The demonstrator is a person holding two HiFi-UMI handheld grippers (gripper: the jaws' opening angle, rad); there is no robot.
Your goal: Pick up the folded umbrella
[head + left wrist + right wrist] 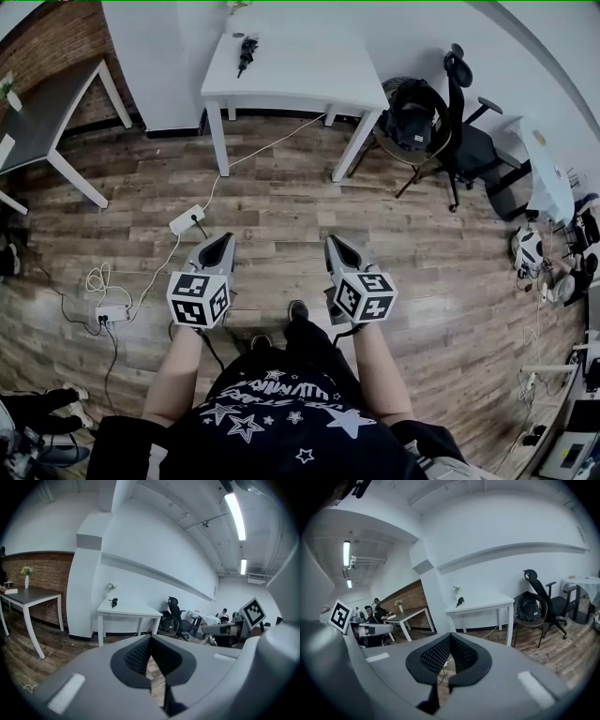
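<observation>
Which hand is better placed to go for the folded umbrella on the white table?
Left, probably. The folded umbrella lies toward the white table's left end, nearer the left tongs than the right tongs. Both are shut and empty.

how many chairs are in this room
2. A black office chair stands right of the white table. A second chair, with a black backpack on it, sits between the two. More may be hidden outside the views.
</observation>
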